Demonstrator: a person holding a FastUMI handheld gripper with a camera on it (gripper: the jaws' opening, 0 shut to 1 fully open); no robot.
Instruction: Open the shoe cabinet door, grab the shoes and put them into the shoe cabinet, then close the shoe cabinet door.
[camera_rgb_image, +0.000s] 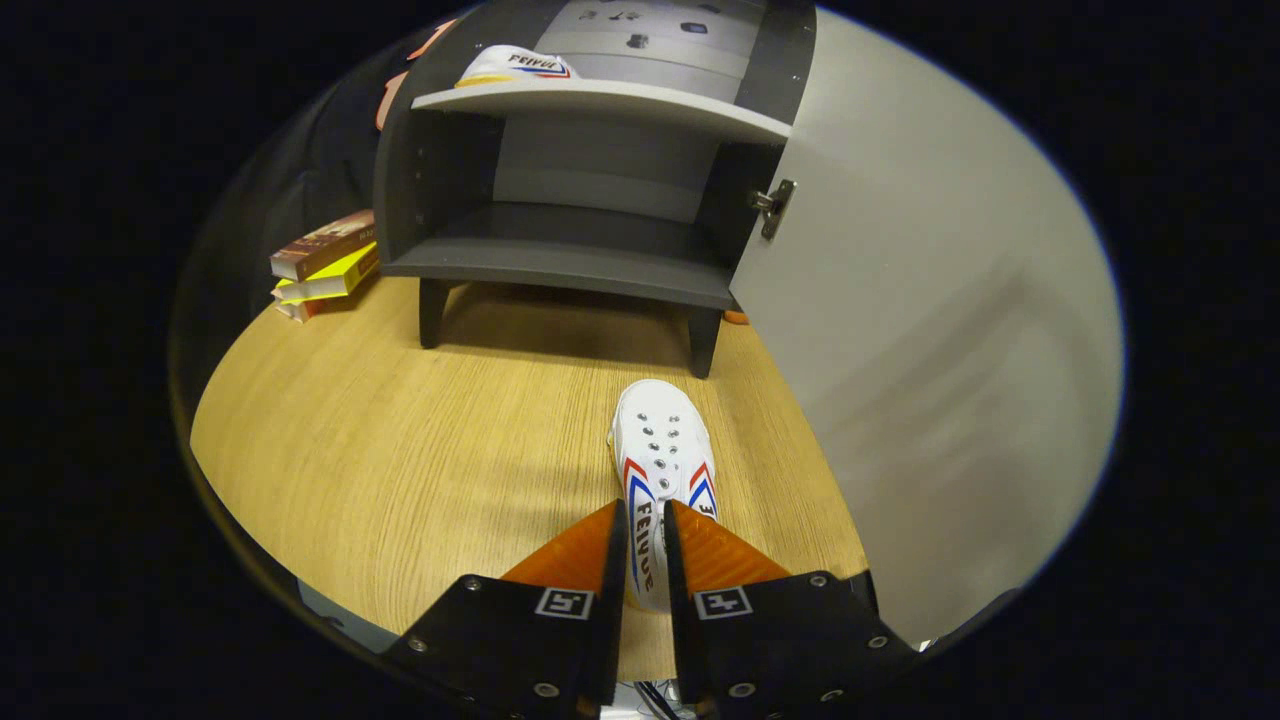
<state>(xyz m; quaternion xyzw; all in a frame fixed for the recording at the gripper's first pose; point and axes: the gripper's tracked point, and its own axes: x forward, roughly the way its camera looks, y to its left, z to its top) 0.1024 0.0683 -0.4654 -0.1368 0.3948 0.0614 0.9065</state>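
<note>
Gripper view: at the far left a small stack of books (325, 265), brown cover on top with yellow beneath, is seen lying on the pale wood-grain desk (420, 460) beside the cabinet's left wall. Next comes the dark grey open-fronted shoe cabinet (440, 150), raised on short legs. Its upper shelf (620, 100) already carries one white canvas shoe with red and blue stripes (515, 66), set toward the left end, while the lower compartment (580, 235) is seen bare. Further right, the second white canvas shoe with red and blue side stripes (660, 470) lies on the desk in front of the cabinet. Its long axis runs almost straight away from the tool (645, 545), toe toward the cabinet's right front leg, heel toward the camera. The tool is narrowed onto this shoe: both fingers are pressed against the sides of its heel part, the shoe's side wall standing between them. To the right, the light grey cabinet door (930, 330) is swung fully open, its metal hinge (775, 207) fixed at the cabinet's right edge.

The grasp is judged made, with the shoe still resting on the desk. Since the shoe already points at the cabinet, the coming move is judged to call for a lift and a forward carry bearing slightly left, so that the open door is cleared and the lower compartment is met square.
</note>
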